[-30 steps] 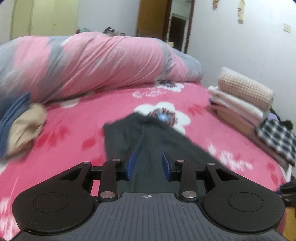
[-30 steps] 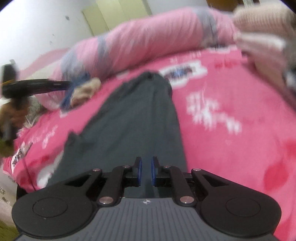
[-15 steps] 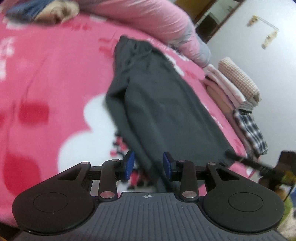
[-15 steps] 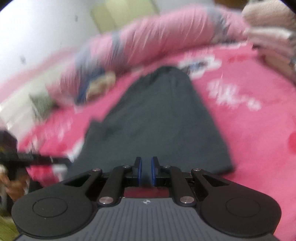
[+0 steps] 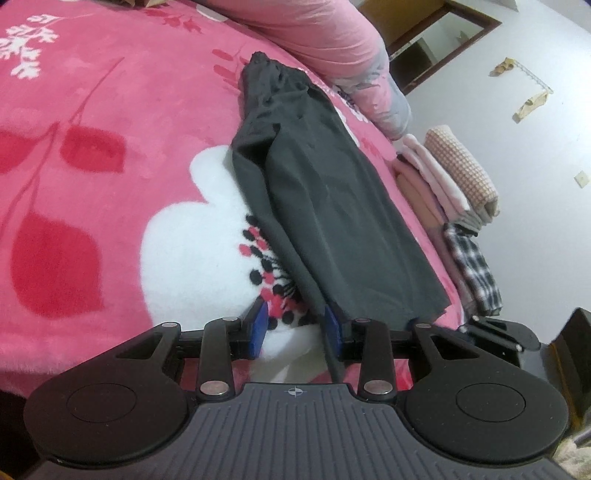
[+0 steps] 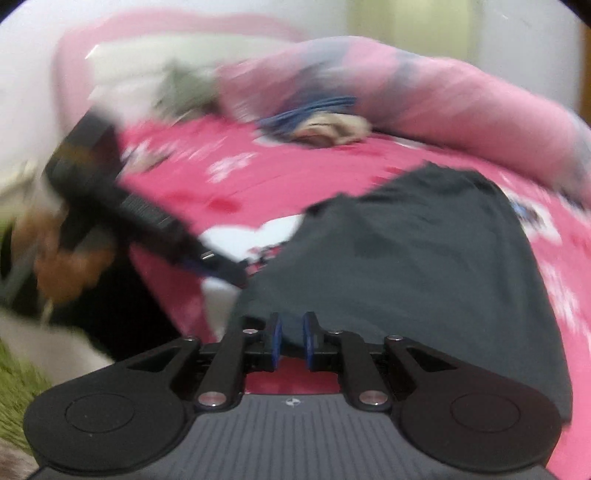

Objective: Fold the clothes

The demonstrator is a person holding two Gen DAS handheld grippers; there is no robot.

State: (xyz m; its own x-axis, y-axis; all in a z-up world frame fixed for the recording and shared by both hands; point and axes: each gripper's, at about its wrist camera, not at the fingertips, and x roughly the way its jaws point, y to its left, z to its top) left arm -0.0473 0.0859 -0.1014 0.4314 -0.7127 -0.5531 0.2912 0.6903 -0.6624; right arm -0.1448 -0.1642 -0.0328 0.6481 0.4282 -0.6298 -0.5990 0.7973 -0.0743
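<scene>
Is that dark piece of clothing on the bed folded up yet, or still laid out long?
Still laid out long. The dark garment stretches along the pink blanket, with one lengthwise layer overlapping, no crosswise fold.

One long dark grey garment (image 5: pixel 332 199), one rolled pink quilt (image 5: pixel 317 33), one stack of folded clothes (image 5: pixel 454 192) — two grippers with blue-padded fingers (image 5: pixel 258 326).

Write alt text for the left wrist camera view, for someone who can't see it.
A dark grey garment lies lengthwise on a pink floral blanket, its near edge running between the open fingers of the left gripper. A stack of folded clothes sits at the right, and a rolled pink quilt lies beyond.
</scene>
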